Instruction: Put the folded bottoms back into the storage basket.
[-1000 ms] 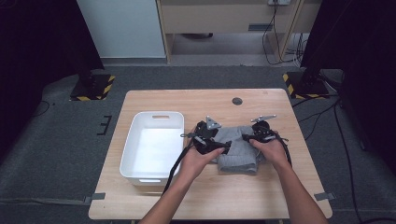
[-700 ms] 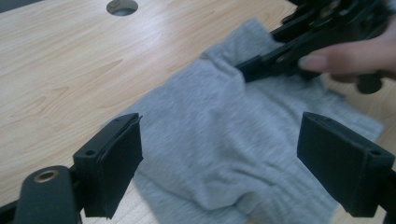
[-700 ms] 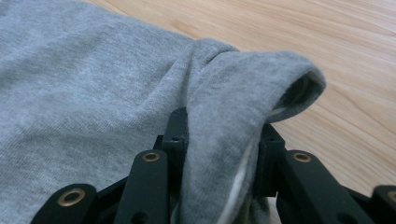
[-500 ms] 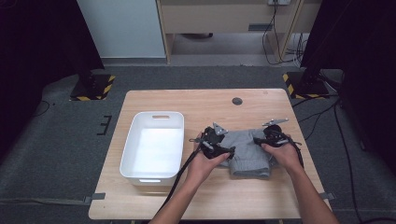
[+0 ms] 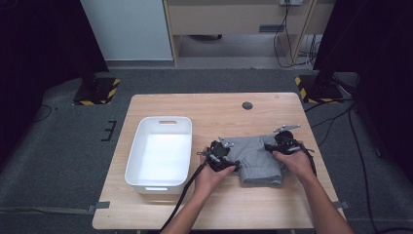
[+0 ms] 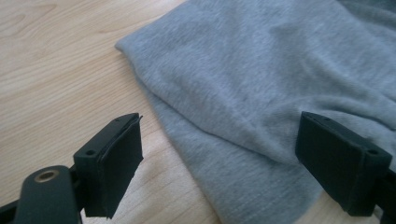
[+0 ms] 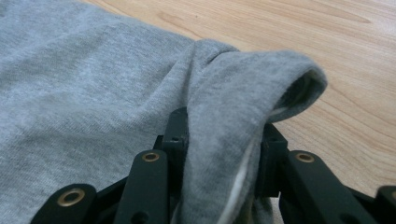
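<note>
1. Wooden table [image 5: 195, 204] carries a white bin [image 5: 160, 153] at left.
2. Left gripper [image 5: 220, 157] is spread wide beside the grey garment's [image 5: 255, 158] left edge (cloth between, unpinched).
3. Right gripper [image 5: 285, 145] pinches its right edge.

Bin [image 5: 160, 151] blocks left; bare tabletop [image 5: 195, 105] beyond cloth [image 5: 255, 158] passable.

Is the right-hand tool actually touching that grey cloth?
Touching. In the right gripper view, the right gripper has its fingers closed on a bunched fold of the grey garment, which presses against both.
</note>
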